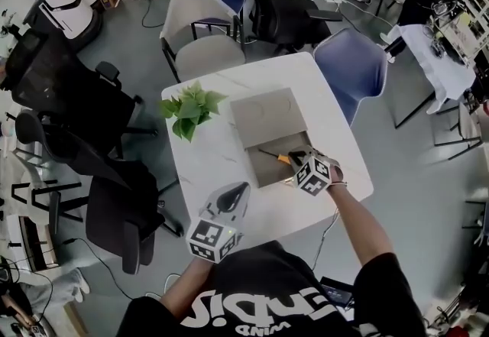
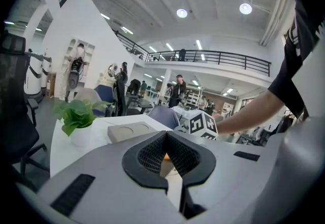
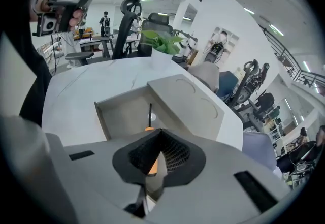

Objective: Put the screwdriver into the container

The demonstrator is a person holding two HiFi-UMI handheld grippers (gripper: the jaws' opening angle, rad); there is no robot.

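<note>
The screwdriver (image 1: 275, 155), with a dark shaft and an orange handle, lies inside the open half of the grey container (image 1: 262, 121) on the white table. In the right gripper view its shaft (image 3: 150, 110) points away along the container floor (image 3: 119, 114). My right gripper (image 1: 298, 157) hovers over the container's near edge, just above the handle; its jaws (image 3: 161, 132) are shut, and the handle shows below them, not clamped. My left gripper (image 1: 235, 196) rests low over the table near its front edge, jaws (image 2: 166, 134) shut with nothing in them.
A potted green plant (image 1: 189, 108) stands on the table's left side. The container's lid half (image 3: 188, 96) with two round recesses lies beyond the open part. Office chairs (image 1: 202, 30) ring the table's far and left sides, with a blue one (image 1: 353, 68) at right.
</note>
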